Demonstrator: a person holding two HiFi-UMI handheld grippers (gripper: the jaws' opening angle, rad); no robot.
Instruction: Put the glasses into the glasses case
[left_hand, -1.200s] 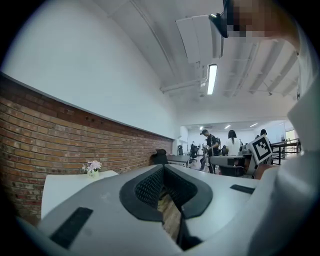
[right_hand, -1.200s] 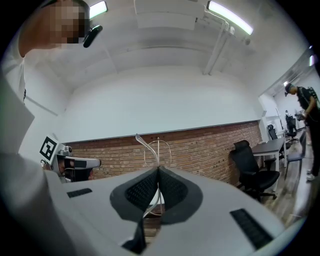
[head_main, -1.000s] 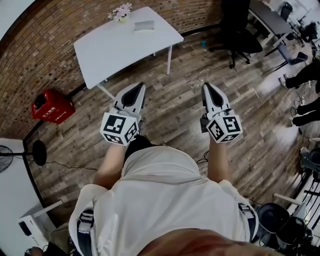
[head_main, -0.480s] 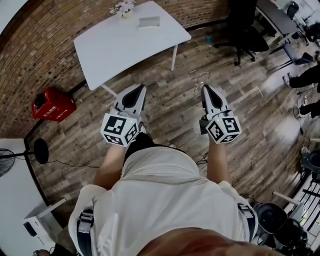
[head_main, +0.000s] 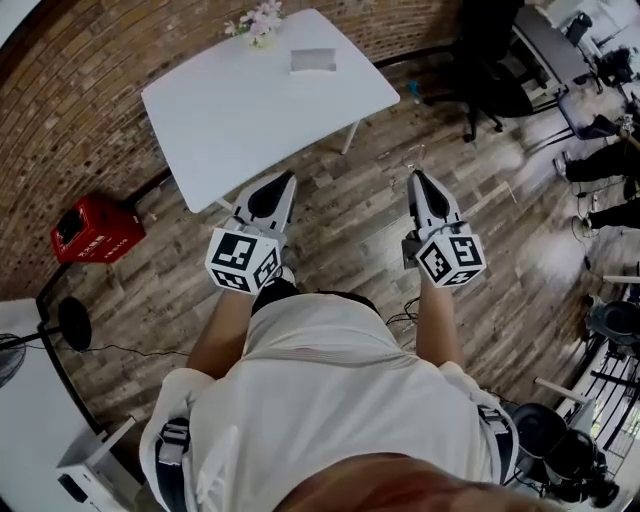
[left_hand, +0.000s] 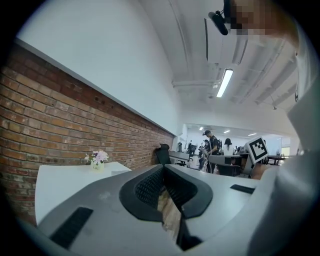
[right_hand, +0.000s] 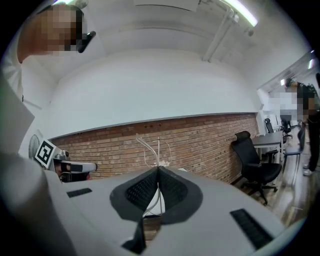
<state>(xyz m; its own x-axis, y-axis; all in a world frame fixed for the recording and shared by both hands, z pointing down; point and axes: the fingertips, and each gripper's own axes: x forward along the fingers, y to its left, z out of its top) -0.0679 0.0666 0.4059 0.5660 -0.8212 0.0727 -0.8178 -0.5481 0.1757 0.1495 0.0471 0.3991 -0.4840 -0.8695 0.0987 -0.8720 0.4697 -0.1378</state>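
Note:
A grey glasses case (head_main: 313, 60) lies near the far edge of the white table (head_main: 220, 110), well ahead of both grippers. My right gripper (head_main: 416, 176) is shut on thin wire-framed glasses (head_main: 408, 156), which stick up past its tips; in the right gripper view the glasses (right_hand: 153, 146) rise above the closed right gripper (right_hand: 158, 169). My left gripper (head_main: 284, 178) is held level beside it over the wooden floor, short of the table's near edge. In the left gripper view the left gripper (left_hand: 164, 168) has its jaws meeting at the tip with nothing between them.
A small vase of flowers (head_main: 256, 22) stands at the table's back edge. A red box (head_main: 92, 226) sits on the floor at left by the brick wall. A black office chair (head_main: 490, 75) and desks stand at right, with people's legs (head_main: 600, 160) at the far right.
The table has drawn nearer and sits larger in the head view as the person walks toward it. Both grippers keep the same pose, glasses still held.

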